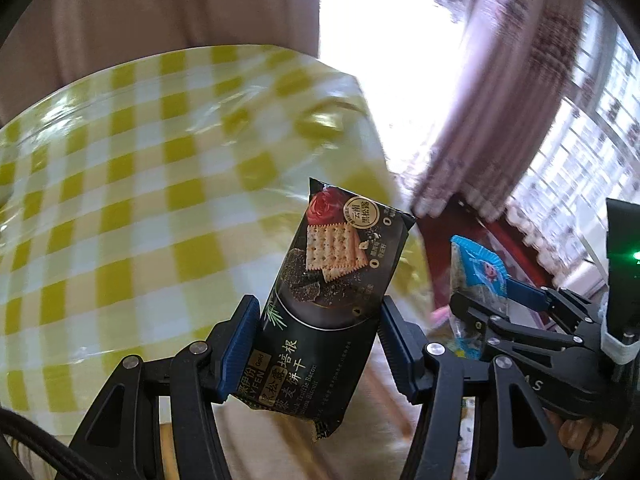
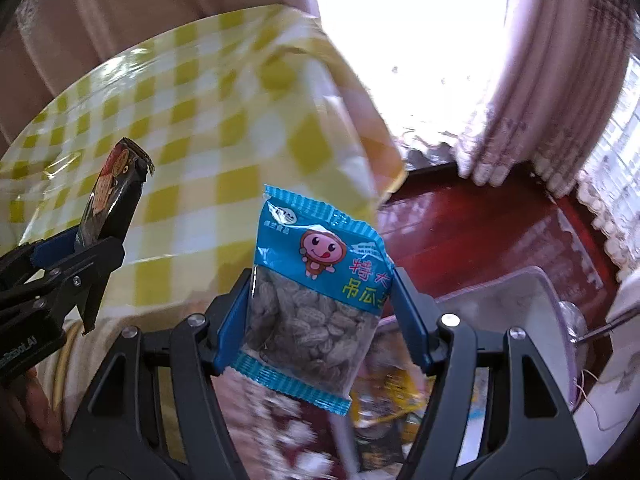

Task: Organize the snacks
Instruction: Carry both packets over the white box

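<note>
Left wrist view, from the left edge: yellow-and-white checked glossy tablecloth (image 1: 132,184) filling most of the frame, blurred, draped over a rounded table edge. Behind it, beige curtain folds (image 1: 180,4). Low centre, left gripper (image 1: 318,344), black linkage with blue pads, clenched on a dark green-black foil biscuit packet printed with crackers and a red rose (image 1: 332,276); packet tilted, upper end leaning right, lower end hanging below the pads, held clear of the cloth. Further right, pinkish-mauve patterned curtain with a tasselled hem (image 1: 500,112), bright window beside it. Far right, right gripper (image 1: 486,300) seen side-on, gripping a light-blue plastic pouch with a clear window full of pale seeds (image 1: 474,276). Bare fingers of a hand (image 1: 576,436) under its handle.

Right wrist view, from the left edge: left gripper (image 2: 90,240) side-on with the same dark biscuit packet (image 2: 114,196) sticking up from it, near but apart from the blue pouch. Part of a hand (image 2: 28,412) at the lower left edge. Checked tablecloth (image 2: 208,120) behind. Centre, right gripper (image 2: 322,316) clamped on the seed pouch (image 2: 316,280), both blue pads pressed against its sides, cartoon face on the upper blue band, pouch in the air beyond the table's edge. Right of it, dark red glossy wooden surface (image 2: 480,224) and a clear plastic bin with a purplish rim (image 2: 520,308) below; blurred colourful wrappers (image 2: 396,396) low beneath the pouch.
</note>
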Tool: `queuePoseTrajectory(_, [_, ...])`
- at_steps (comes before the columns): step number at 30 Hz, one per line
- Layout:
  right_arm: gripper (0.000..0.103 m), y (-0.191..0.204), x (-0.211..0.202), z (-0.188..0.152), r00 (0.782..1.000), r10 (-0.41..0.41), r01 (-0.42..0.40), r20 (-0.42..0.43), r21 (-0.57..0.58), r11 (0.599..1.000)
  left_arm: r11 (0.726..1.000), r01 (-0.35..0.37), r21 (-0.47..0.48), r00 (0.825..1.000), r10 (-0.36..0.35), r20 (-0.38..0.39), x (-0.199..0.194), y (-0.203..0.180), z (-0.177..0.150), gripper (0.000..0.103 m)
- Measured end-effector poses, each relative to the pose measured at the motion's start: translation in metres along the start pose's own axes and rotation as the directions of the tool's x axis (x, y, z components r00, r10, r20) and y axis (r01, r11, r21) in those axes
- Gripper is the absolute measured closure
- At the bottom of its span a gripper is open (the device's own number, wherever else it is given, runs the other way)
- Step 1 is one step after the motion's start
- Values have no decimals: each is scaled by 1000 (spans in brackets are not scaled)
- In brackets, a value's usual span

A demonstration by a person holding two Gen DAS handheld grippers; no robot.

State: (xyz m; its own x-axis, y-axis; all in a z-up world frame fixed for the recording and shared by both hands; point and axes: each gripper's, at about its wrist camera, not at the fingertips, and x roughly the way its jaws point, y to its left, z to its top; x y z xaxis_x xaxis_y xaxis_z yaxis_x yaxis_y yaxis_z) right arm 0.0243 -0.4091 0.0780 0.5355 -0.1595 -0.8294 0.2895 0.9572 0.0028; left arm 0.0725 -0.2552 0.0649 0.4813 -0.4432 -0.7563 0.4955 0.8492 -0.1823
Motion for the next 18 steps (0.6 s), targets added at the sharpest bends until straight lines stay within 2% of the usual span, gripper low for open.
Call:
queuePoseTrajectory(9, [33,-60,-11,-22,996,-92,93,-23,71,993,991,103,90,994,-99,-47,13,-65,-6,43])
queuePoseTrajectory(18, [33,-102,-16,-47,984,-164,171,-69,106,980,970,200,135,975,-183,-128,30,-110,-23,43])
